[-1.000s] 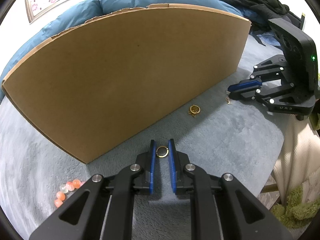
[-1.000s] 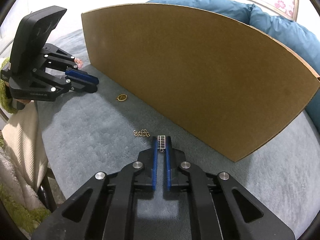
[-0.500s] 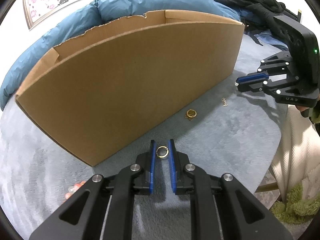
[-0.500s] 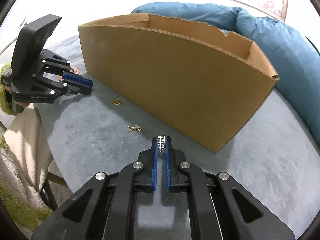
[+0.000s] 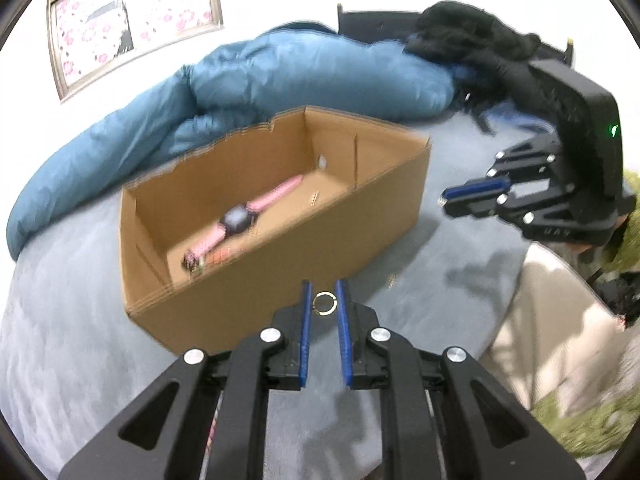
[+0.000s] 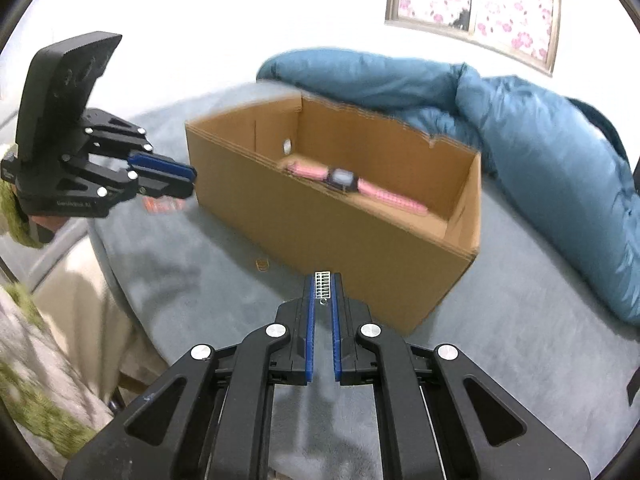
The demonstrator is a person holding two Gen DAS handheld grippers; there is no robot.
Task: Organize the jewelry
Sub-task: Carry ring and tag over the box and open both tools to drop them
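Cardboard box (image 5: pixel 280 248), open at the top, is shown standing on a grey plush cover (image 5: pixel 60 320), with a blue quilt (image 5: pixel 280 76) heaped behind it. On the box floor a pink-strapped watch (image 5: pixel 240 218) is laid lengthwise; a small dark piece (image 5: pixel 192 264) and an orange item beside it are seen near the closer end, too blurred to be identified.

Left gripper (image 5: pixel 324 304): the blue pads are pressed against a small gold ring (image 5: pixel 324 303), which is pinched upright between the fingertips, above the cover and just in front of the near wall of the box.

Right gripper (image 6: pixel 323 285): the pads are drawn almost together on a small silver lattice-shaped piece (image 6: pixel 322 283) with a tiny loop at its lower end; it is held clear of the cover, before the near wall of the box (image 6: pixel 340 240). In the left wrist view this gripper (image 5: pixel 444 202) is seen from the side, to the right of the box.

On the cover, a small gold item (image 6: pixel 262 265) is left lying near the box, and orange beads (image 6: pixel 162 205) are partly hidden behind the left gripper (image 6: pixel 192 180) in the right wrist view.

Writing is visible on both gripper bodies: pale lettering on the lower edge of each housing, too blurred to be read with certainty. A framed floral picture (image 6: pixel 472 8) is hung on the white wall.
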